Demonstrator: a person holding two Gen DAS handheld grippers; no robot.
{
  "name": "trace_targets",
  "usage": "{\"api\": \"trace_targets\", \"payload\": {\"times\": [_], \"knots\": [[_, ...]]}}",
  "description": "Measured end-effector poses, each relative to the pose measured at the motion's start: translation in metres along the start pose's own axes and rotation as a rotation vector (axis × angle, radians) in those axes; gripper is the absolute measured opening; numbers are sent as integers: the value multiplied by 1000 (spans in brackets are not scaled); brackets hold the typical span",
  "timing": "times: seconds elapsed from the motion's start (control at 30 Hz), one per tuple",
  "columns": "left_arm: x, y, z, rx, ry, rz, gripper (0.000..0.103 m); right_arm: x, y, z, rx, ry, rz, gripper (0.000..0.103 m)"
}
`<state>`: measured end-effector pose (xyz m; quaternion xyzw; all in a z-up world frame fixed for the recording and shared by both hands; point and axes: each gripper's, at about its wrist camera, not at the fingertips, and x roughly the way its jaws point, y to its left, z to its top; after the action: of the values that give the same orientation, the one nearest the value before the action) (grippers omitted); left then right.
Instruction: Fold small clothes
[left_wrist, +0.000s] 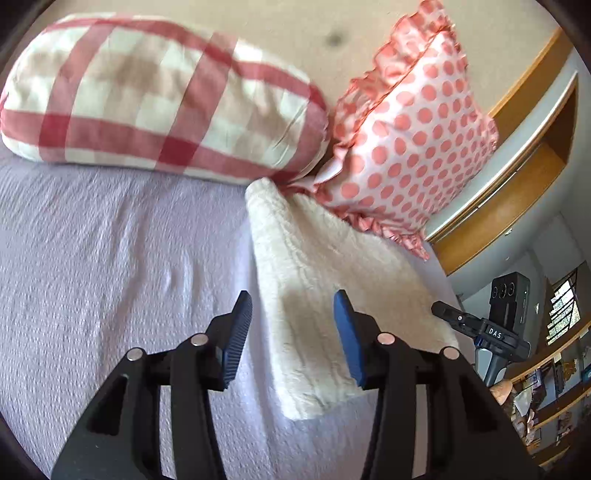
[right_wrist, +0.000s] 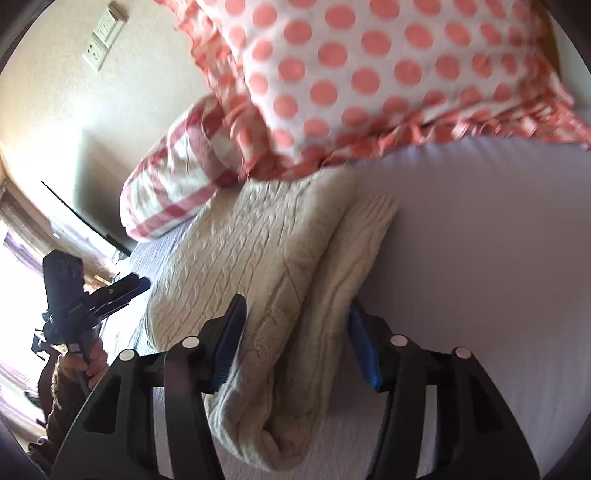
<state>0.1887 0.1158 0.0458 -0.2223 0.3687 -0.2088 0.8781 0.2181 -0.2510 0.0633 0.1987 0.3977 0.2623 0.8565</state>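
Note:
A cream cable-knit garment (left_wrist: 317, 280) lies folded on the lilac bedspread (left_wrist: 110, 258), its far end touching the pillows. My left gripper (left_wrist: 293, 306) is open just above the garment's left edge, holding nothing. In the right wrist view the same garment (right_wrist: 258, 258) shows a folded sleeve or flap along its right side. My right gripper (right_wrist: 295, 314) is open, with the garment's near part lying between its jaws. The right gripper also shows at the right of the left wrist view (left_wrist: 448, 312); the left one appears at the left of the right wrist view (right_wrist: 142, 283).
A red-and-white checked pillow (left_wrist: 159, 99) and a pink polka-dot ruffled cushion (left_wrist: 410, 140) stand at the head of the bed. A wooden headboard shelf (left_wrist: 524, 162) runs along the right. Shelves with clutter (left_wrist: 546, 387) are beyond the bed's right side.

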Motion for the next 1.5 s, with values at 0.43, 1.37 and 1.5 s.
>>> {"api": "trace_targets", "payload": {"times": [0.43, 1.37, 1.5], "knots": [[71, -97, -53, 307, 117, 83, 67, 37, 10, -28, 74, 142, 138, 79], [23, -44, -106, 295, 166, 443, 101, 35, 64, -127, -244, 172, -507, 102], [24, -45, -106, 309, 174, 461, 101, 34, 65, -127, -246, 173, -506, 102]]}}
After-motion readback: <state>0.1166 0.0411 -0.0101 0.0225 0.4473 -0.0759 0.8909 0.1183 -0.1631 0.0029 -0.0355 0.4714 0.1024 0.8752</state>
